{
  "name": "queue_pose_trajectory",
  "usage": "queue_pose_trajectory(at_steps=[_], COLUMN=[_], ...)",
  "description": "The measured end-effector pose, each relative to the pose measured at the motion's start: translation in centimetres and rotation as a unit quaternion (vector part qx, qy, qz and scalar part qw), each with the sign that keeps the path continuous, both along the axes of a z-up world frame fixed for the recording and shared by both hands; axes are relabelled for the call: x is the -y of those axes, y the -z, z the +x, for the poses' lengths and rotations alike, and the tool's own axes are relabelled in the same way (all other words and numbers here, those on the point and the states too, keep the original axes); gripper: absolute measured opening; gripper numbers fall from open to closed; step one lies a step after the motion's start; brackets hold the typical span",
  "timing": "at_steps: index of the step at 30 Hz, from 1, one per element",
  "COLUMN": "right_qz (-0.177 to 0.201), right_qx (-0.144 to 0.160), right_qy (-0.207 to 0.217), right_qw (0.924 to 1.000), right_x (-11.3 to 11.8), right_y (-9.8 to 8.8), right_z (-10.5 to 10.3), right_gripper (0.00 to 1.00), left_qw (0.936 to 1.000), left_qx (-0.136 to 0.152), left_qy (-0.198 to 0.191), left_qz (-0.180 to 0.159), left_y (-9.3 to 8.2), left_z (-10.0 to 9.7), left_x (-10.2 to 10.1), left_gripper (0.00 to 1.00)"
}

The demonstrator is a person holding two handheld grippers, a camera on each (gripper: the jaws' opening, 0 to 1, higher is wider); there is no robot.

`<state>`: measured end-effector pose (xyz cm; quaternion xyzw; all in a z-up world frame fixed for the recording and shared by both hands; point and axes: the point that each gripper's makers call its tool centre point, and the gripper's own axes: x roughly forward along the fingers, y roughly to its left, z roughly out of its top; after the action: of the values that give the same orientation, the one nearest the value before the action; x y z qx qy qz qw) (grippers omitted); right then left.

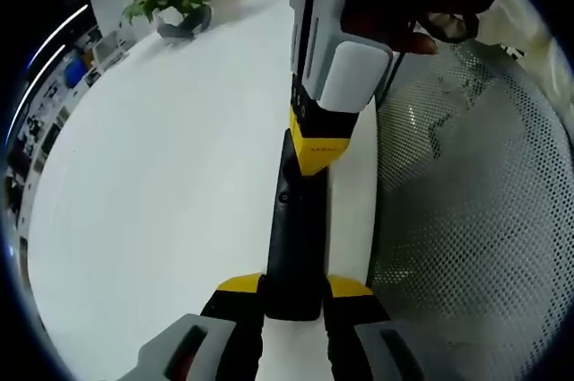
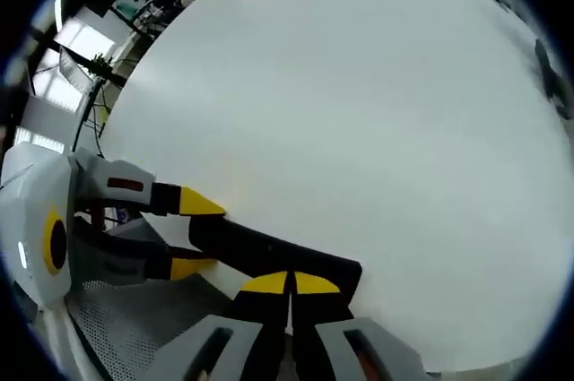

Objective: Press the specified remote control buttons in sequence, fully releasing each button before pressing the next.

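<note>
In the left gripper view a potted plant [image 1: 170, 6] sits at about 11 o'clock on the white table [image 1: 161, 175]. The black remote [image 1: 293, 238] runs lengthwise from 6 toward 12 o'clock, near end pinched between the left gripper [image 1: 294, 296] tips, lying along the table edge. The right gripper [image 1: 318, 143] comes down from 1 o'clock and covers its far end, so the buttons there are hidden. In the right gripper view the remote [image 2: 269, 255] stretches 9 to 5 o'clock, with the right gripper [image 2: 289, 284] tips pressed together on top of it.
</note>
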<state>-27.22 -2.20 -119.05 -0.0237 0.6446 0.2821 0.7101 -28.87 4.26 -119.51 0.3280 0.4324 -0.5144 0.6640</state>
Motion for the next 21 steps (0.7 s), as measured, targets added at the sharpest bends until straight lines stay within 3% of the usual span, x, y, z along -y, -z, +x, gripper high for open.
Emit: queue_pose_trajectory(at_steps=[21], right_qz=[0.041], right_qx=[-0.008], right_qy=[0.039], right_qw=[0.9984], right_x=[0.12], right_y=[-0.01], right_z=[0.17], right_gripper=[0.0], left_qw=[1.0], left_qx=[0.0], left_qy=[-0.001], left_qz=[0.003], left_y=[-0.06], left_z=[0.04], left_x=[0.05], left_gripper=[0.25])
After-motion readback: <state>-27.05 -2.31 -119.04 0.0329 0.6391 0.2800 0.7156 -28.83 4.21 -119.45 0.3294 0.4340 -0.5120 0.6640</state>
